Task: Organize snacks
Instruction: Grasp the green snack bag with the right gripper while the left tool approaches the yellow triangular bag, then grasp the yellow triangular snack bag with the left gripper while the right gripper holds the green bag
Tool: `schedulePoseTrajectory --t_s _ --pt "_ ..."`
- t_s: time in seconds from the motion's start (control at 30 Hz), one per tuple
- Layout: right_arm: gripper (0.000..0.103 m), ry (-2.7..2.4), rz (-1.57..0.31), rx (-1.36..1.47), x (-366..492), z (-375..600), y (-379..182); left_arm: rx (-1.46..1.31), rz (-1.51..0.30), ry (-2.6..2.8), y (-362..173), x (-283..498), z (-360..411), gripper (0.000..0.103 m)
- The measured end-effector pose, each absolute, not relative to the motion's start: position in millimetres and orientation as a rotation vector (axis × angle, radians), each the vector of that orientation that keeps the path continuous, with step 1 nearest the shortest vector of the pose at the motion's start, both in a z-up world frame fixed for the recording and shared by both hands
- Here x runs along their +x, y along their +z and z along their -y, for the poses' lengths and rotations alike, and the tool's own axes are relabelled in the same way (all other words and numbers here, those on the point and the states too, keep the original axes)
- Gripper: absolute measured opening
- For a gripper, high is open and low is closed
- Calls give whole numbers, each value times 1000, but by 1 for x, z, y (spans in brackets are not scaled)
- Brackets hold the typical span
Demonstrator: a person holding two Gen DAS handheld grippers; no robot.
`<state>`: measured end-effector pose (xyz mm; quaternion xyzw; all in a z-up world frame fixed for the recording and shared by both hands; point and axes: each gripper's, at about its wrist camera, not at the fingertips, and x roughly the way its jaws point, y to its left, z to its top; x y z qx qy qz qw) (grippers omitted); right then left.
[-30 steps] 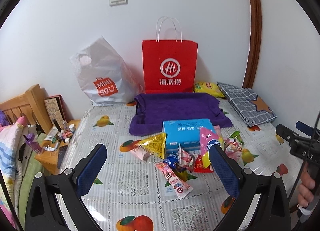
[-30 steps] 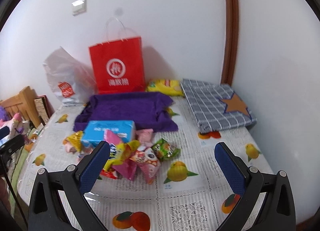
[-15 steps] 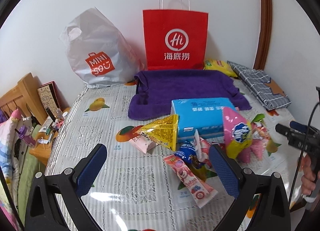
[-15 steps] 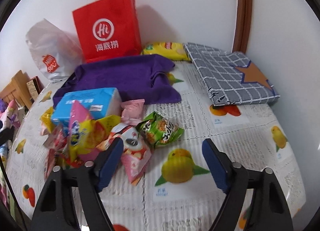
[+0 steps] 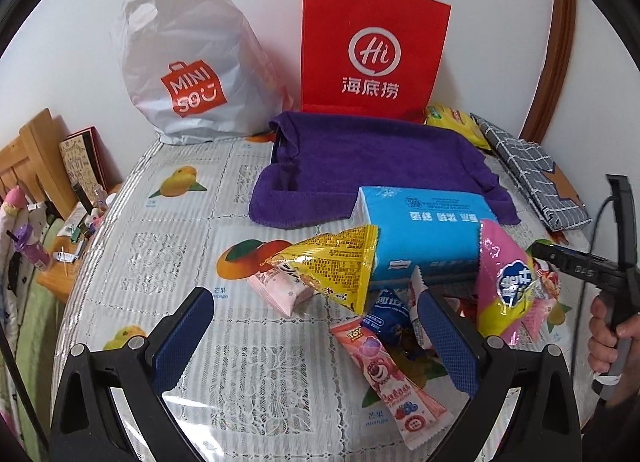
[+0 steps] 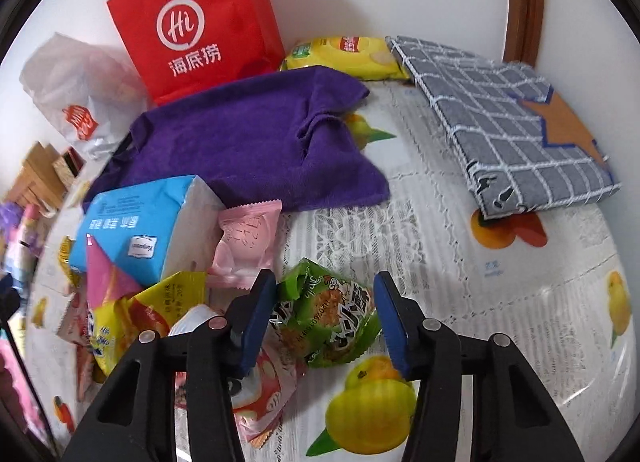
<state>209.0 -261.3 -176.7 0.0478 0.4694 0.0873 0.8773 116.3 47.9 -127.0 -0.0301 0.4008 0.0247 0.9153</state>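
Snacks lie heaped on a fruit-print tablecloth (image 5: 168,246) around a blue tissue pack (image 5: 424,229). In the left wrist view my left gripper (image 5: 316,338) hangs open above the cloth. A yellow triangular packet (image 5: 332,266), a small pink packet (image 5: 280,292) and a long pink strip packet (image 5: 392,378) lie just ahead of it, none of them touched. My right gripper (image 6: 325,316) straddles a green snack packet (image 6: 328,318). Its jaws are closing, and the pads meet the packet's two sides. A pink packet (image 6: 248,246) lies just behind.
Against the wall stand a red paper bag (image 5: 372,49) and a white plastic bag (image 5: 188,61), with a purple towel (image 5: 372,165) before them. A yellow chip bag (image 6: 344,57) and a checked grey cloth (image 6: 504,121) lie at the right. A hand (image 5: 608,334) holds the right gripper's handle.
Both grippers have come down and forward toward the snack heap. The right jaws have narrowed from wide open to close around the green packet. The left jaws stay wide.
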Motion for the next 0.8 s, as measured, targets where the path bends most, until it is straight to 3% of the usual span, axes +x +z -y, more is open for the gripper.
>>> schedulePoseTrajectory --t_s 0.23,0.6,0.67,0.8 --pt "52 185 -974 45 189 282 -175 -71 -839 25 -132 123 -48 103" --pt "71 227 -983 71 198 281 -200 -65 -852 21 -136 125 -48 103" --pt "70 222 -971 59 199 280 -202 -62 -854 29 -137 124 -51 103" --pt "60 206 -947 50 193 282 -199 -68 -873 37 -143 122 -56 103"
